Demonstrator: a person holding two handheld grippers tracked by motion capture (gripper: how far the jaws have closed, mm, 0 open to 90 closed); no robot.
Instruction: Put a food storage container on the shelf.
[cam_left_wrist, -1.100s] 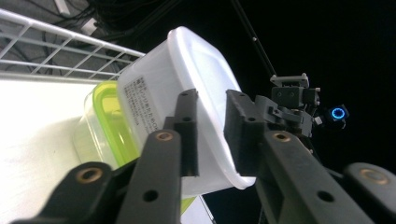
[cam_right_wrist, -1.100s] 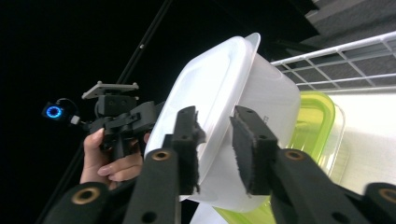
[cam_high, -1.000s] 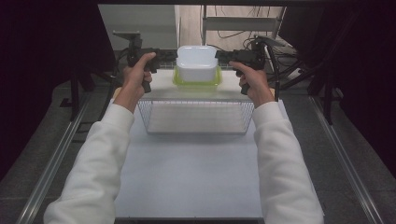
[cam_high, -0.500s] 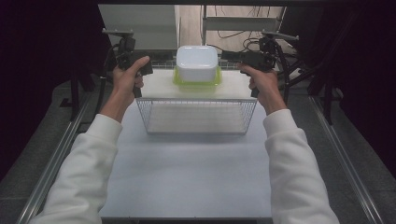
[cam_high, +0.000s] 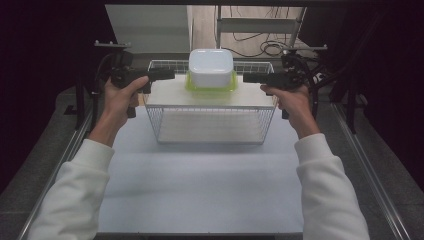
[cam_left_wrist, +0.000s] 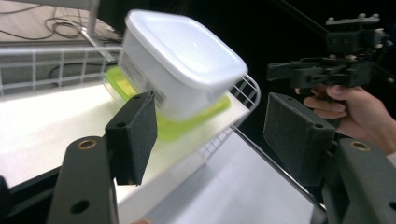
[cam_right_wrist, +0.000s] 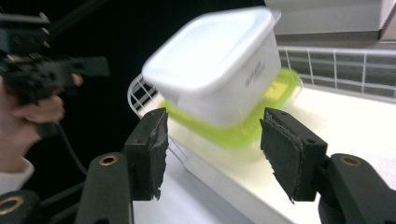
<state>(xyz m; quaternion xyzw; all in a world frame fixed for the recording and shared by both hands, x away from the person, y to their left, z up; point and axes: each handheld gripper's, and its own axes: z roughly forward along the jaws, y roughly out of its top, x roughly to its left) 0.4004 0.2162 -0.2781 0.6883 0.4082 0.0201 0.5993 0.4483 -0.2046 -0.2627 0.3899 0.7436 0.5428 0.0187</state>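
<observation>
A white tub (cam_high: 211, 67) sat upside down on its green lid (cam_high: 211, 85), on a white board (cam_high: 170, 95) laid across the top of a wire basket (cam_high: 215, 125). The basket stood on the white counter (cam_high: 200, 185), toward its far end.

The left tool (cam_high: 167, 74) was held level at the left of the tub, its tip pointing inward and stopping just short of the lid. Seen along its own jaws, the pads (cam_left_wrist: 135, 135) stood well apart with nothing between them, the tub (cam_left_wrist: 180, 60) ahead and above.

The right tool (cam_high: 250, 78) mirrored it on the other side, apart from the tub, gripped in the right hand (cam_high: 292, 100). Its jaws were likewise spread wide and empty, with the tub (cam_right_wrist: 219, 60) and lid (cam_right_wrist: 233, 133) beyond them, somewhat blurred. The left hand (cam_high: 120, 95) gripped the left tool's handle beside the basket's left rim.
</observation>
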